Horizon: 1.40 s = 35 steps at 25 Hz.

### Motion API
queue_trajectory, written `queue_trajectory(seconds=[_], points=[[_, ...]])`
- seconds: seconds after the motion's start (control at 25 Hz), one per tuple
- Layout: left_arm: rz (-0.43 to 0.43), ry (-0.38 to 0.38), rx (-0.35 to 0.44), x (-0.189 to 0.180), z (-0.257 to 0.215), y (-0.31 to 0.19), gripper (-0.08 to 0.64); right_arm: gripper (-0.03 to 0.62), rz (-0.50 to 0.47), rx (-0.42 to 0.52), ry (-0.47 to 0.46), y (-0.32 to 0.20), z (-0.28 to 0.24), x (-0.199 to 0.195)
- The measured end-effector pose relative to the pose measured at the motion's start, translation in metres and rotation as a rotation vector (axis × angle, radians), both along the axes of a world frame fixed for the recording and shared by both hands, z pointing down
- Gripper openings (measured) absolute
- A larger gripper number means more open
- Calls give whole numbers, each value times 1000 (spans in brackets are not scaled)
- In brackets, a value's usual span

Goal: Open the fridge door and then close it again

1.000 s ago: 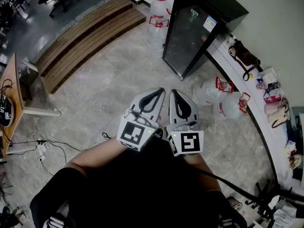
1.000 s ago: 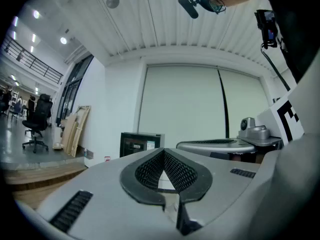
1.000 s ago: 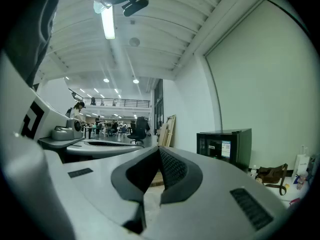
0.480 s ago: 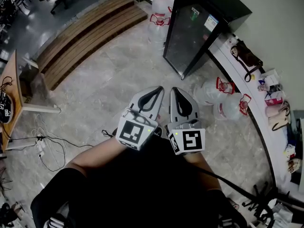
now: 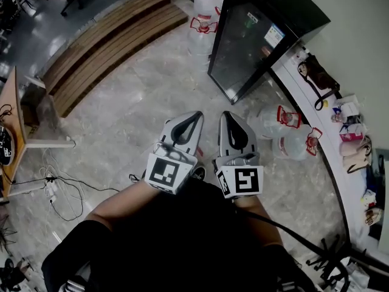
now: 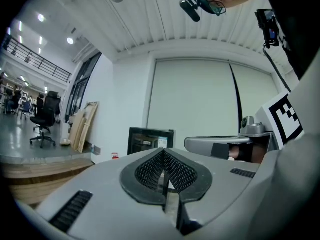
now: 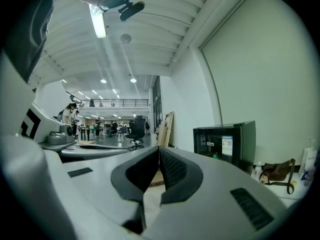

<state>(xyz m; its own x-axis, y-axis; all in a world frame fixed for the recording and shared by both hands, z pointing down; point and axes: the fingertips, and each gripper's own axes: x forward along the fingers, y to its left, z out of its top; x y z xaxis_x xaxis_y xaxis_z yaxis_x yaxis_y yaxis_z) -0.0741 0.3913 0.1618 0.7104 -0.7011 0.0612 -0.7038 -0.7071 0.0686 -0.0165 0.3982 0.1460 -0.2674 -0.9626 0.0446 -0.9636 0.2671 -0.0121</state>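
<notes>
The black fridge [image 5: 255, 38] with a glass door stands against the wall ahead, its door closed; it also shows in the left gripper view as the fridge [image 6: 150, 140] and in the right gripper view as the fridge [image 7: 225, 143]. My left gripper [image 5: 197, 114] and my right gripper [image 5: 223, 115] are held side by side in front of me, well short of the fridge. Both point level toward it. Each has its jaws shut with nothing between them, as the left gripper [image 6: 162, 151] and right gripper [image 7: 158, 149] views show.
Several water jugs with red caps [image 5: 203, 20] stand left of the fridge and more [image 5: 285, 126] to its right. A curved white counter [image 5: 316, 120] with bags runs along the right wall. Wooden steps [image 5: 103, 47] lie to the left, a desk with cables [image 5: 18, 132] at far left.
Both grippers have moved forward toward the fridge, which now sits a little larger in the head view. Jaws stay shut.
</notes>
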Motion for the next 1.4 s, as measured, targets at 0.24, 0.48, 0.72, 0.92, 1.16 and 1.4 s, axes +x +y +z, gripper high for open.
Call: queue_trajectory(seconds=[0.24,0.48,0.72,0.92,1.16,1.4], points=[[12,9,-19,8,17,-112,9,15,27,-18,5,-107,17,12],[70,-8,-20,20,34,-245,9,15,81,-37,-12,-234,32,23],[163,-49,-56,44,73,-360,9,15,171,-75,-30,-339,60,44],[202,-13,-122,78,123,-447,62,15,204,-101,-41,-409,98,76],[322,37,-91,133,179,-529,152,15,207,-156,-56,-461,159,111],[397,51,-84,178,218,-582,216,15,216,-236,-81,-474,218,135]])
